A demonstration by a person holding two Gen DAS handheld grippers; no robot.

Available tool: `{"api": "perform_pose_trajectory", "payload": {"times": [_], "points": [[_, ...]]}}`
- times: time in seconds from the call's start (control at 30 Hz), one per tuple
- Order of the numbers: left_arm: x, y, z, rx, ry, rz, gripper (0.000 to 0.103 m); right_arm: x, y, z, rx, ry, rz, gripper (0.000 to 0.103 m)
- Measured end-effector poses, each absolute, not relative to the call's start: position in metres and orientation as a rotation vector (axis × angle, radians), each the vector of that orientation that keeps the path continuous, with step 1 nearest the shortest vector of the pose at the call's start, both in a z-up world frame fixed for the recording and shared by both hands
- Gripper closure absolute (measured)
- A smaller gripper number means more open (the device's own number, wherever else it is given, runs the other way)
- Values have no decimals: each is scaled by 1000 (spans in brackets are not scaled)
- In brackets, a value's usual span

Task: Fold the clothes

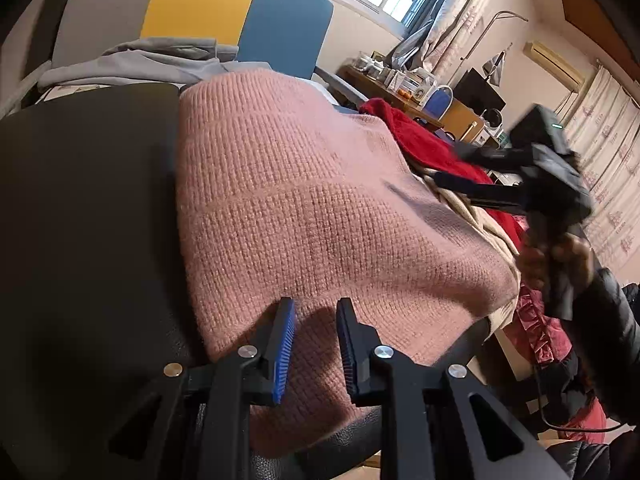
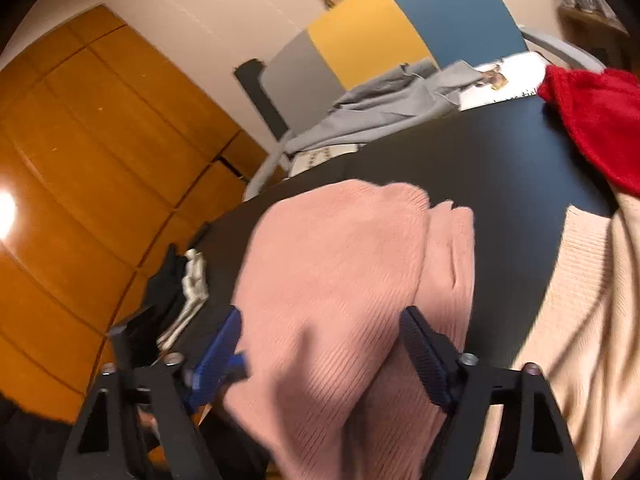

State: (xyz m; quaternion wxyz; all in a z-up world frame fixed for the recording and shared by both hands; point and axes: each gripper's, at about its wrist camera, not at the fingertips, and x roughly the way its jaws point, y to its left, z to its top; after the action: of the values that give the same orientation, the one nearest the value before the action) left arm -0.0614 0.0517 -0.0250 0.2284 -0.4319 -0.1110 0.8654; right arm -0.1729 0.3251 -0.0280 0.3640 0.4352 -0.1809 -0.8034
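A pink knit sweater (image 1: 312,200) lies bunched on a black table (image 1: 88,220). My left gripper (image 1: 316,344) hovers over its near edge, open, blue pads apart with shadowed knit showing in the gap. In the right wrist view the same pink sweater (image 2: 340,264) fills the wide space between the fingers of my right gripper (image 2: 324,344), which is open. The left wrist view also shows the right gripper (image 1: 452,165), blurred, held by a hand (image 1: 560,260) in a black sleeve at the sweater's far right side.
A red garment (image 2: 596,120) and a beige knit (image 2: 592,280) lie on the table's right part. A grey garment (image 2: 392,100) sits beyond the table by a grey-yellow-blue panel (image 2: 360,36). Dark and white clothes (image 2: 180,288) hang at the left edge. An orange wardrobe (image 2: 80,160) stands left.
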Motion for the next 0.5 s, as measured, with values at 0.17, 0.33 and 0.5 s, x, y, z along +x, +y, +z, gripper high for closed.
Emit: {"api": "perform_pose_trajectory", "payload": {"times": [0.17, 0.33, 0.5], "points": [[-59, 50, -30, -1180, -293, 2379, 81, -198, 310, -59, 1226, -527, -2071, 35], [-59, 51, -31, -1170, -244, 2377, 80, -202, 310, -58, 1220, -515, -2108, 47], [-59, 52, -29, -1147, -230, 2363, 78, -199, 303, -26, 1146, -360, -2214, 93]]}}
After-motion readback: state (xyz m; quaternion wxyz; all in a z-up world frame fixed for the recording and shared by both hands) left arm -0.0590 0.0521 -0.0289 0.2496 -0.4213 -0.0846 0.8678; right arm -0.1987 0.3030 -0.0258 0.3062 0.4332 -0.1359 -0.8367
